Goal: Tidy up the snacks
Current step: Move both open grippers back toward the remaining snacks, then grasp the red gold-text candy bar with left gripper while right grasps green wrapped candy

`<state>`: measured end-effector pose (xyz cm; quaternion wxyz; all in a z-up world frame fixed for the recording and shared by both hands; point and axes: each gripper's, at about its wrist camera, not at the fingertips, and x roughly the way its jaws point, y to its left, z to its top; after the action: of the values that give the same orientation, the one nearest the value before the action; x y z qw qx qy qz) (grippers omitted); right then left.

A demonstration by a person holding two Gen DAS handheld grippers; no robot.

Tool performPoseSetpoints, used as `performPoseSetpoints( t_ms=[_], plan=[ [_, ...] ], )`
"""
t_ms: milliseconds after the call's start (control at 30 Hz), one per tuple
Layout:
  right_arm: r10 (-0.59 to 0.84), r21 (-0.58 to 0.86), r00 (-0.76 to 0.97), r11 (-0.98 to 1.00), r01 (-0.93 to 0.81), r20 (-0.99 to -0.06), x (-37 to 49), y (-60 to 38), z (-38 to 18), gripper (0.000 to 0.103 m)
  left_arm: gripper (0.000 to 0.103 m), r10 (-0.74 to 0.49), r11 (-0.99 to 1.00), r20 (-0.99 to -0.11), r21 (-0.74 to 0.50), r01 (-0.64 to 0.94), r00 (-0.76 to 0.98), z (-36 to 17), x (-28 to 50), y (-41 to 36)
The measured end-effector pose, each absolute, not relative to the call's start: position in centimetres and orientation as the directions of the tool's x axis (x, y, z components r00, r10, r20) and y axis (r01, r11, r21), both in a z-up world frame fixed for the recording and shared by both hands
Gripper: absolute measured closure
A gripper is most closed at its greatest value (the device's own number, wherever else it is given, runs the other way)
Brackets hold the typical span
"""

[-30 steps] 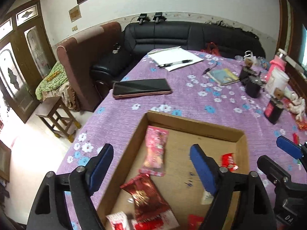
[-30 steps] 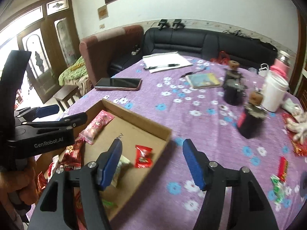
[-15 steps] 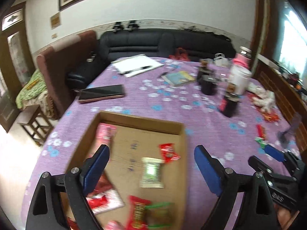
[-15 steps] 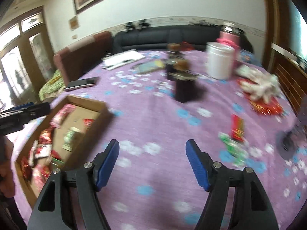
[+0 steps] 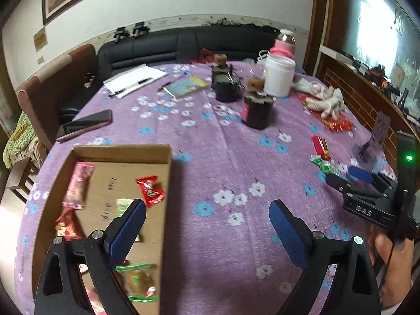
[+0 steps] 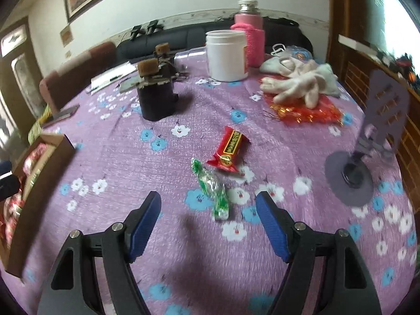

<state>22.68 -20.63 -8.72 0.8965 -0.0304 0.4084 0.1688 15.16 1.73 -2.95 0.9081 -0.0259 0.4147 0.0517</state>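
A shallow cardboard box [image 5: 123, 151] on the purple flowered cloth holds several snack packets, among them a pink one [image 5: 78, 185] and a red one [image 5: 150, 190]. The box's corner shows at the left of the right wrist view [image 6: 56, 144]. My left gripper [image 5: 207, 218] is open and empty, over the box's right edge. My right gripper [image 6: 208, 218] is open and empty, just short of a green candy [image 6: 212, 189] and a red snack bar [image 6: 228, 149] that lie loose on the cloth. Both also show in the left wrist view: the candy [image 5: 321, 162] and the bar [image 5: 320, 145].
Two dark jars with cork tops [image 6: 156, 97], a white tub [image 6: 225, 55], a pink flask [image 6: 250, 42], white gloves on red wrappers [image 6: 302, 86] and a grey phone stand [image 6: 367, 144] stand farther on. A phone [image 5: 86, 126], notepad [image 5: 135, 80] and booklet [image 5: 186, 86] lie at the far side.
Both grippers have swung right, away from the box. The right gripper now faces the loose green candy and red bar closely. Both stay open.
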Motion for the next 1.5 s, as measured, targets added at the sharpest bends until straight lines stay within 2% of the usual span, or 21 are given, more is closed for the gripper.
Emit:
performPoseSetpoints(
  t_ms=[233,267,300,333,367,467,600,867,1000,1167,1433,1500],
  plan=[
    [0.259,0.026,0.587,0.926,-0.375,-0.767,25.0,-19.6,-9.3,0.029,0.006,0.057,0.993,-0.78,-0.022,-0.118,0.624,-3.9,16.9,1.1],
    [0.266,0.033,0.57,0.922,-0.385,-0.777,25.2,-19.5,-9.5,0.033,0.006,0.054,0.993,-0.782,-0.025,-0.118,0.621,-4.0,17.2,1.0],
    [0.268,0.035,0.561,0.92,-0.391,-0.784,25.3,-19.4,-9.7,0.052,0.006,0.052,0.993,-0.784,-0.027,-0.117,0.618,-4.1,17.4,0.8],
    [0.262,0.029,0.555,0.919,-0.392,-0.79,25.3,-19.3,-9.8,0.066,0.006,0.052,0.993,-0.787,-0.025,-0.115,0.614,-4.2,17.8,0.5],
    [0.248,0.016,0.554,0.921,-0.389,-0.794,25.2,-19.2,-10.0,0.084,0.006,0.052,0.993,-0.789,-0.022,-0.114,0.613,-4.1,18.2,0.2],
    [0.24,0.018,0.559,0.927,-0.374,-0.793,24.8,-19.8,-9.9,0.084,0.006,0.042,0.995,-0.789,-0.024,-0.099,0.613,-4.0,19.3,-0.8],
    [0.288,0.088,0.561,0.93,-0.356,-0.776,23.3,-21.8,-9.0,0.084,0.006,0.025,0.998,-0.791,-0.018,-0.063,0.611,-4.1,21.2,-3.2],
    [0.293,0.208,0.647,0.956,-0.207,-0.704,18.8,-28.8,-6.8,0.084,0.007,-0.037,0.999,-0.809,-0.025,0.029,0.587,-5.9,25.8,-10.8],
    [0.295,0.254,0.665,0.954,-0.161,-0.686,17.8,-31.1,-7.0,0.084,0.007,-0.038,0.999,-0.814,-0.013,0.047,0.58,-6.7,28.1,-14.1],
    [0.3,0.289,0.701,0.947,-0.139,-0.647,17.4,-32.4,-7.0,0.084,0.007,0.038,0.997,-0.813,0.072,0.034,0.581,-7.7,30.2,-16.9],
    [0.315,0.34,0.739,0.932,-0.123,-0.596,17.3,-33.4,-7.4,0.084,0.007,0.016,0.999,-0.833,0.029,0.015,0.554,-9.5,32.7,-17.9],
    [0.311,0.344,0.746,0.932,-0.117,-0.588,17.2,-33.7,-7.4,0.084,0.018,0.004,1.0,-0.84,0.012,0.011,0.543,-9.9,32.9,-17.6]
  ],
)
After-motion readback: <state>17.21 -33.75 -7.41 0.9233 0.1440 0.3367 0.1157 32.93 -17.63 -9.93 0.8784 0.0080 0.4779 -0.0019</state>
